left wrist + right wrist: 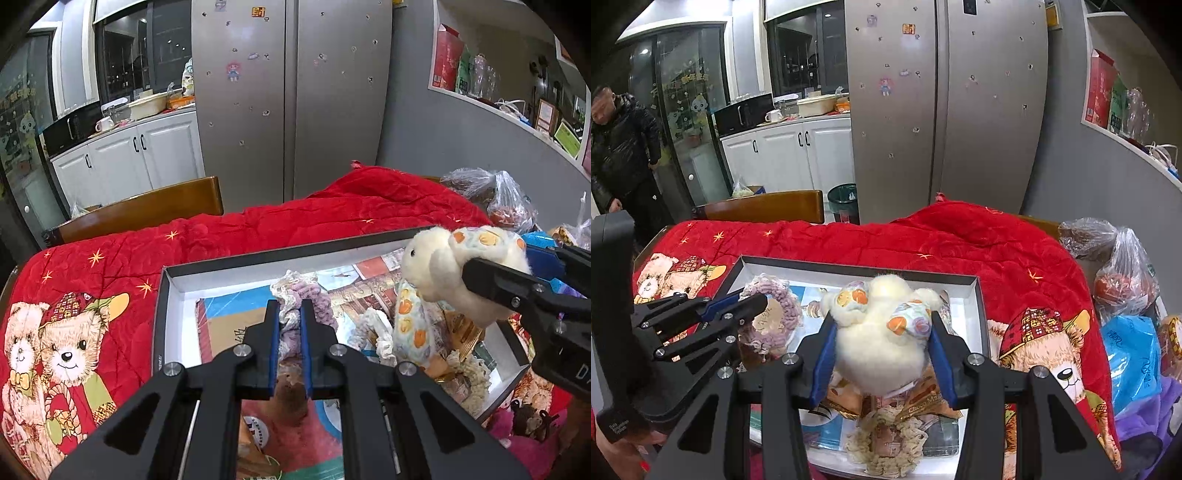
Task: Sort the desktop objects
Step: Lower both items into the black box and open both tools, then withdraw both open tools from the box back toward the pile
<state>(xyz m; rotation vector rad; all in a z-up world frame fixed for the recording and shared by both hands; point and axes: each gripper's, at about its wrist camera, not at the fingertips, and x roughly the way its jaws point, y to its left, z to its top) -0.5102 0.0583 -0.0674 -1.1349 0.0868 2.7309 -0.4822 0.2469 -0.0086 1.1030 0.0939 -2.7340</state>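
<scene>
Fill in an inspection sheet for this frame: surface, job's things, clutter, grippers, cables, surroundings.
Surface: red teddy-bear quilt covers the table.
Job's things: shallow white-lined box on the quilt holds papers, snack packets and a cream crocheted ring. Cream plush toy and purple crocheted ring are held over it.
Clutter: plastic bags on the table's right end; blue bag beside them.
Grippers: left hand-held gripper shut on the purple crocheted ring; right hand-held gripper shut on the plush toy.
Cables: white cord on the wall shelf.
Surroundings: steel fridge, white cabinets, wooden chair, green bin, person in dark jacket.
</scene>
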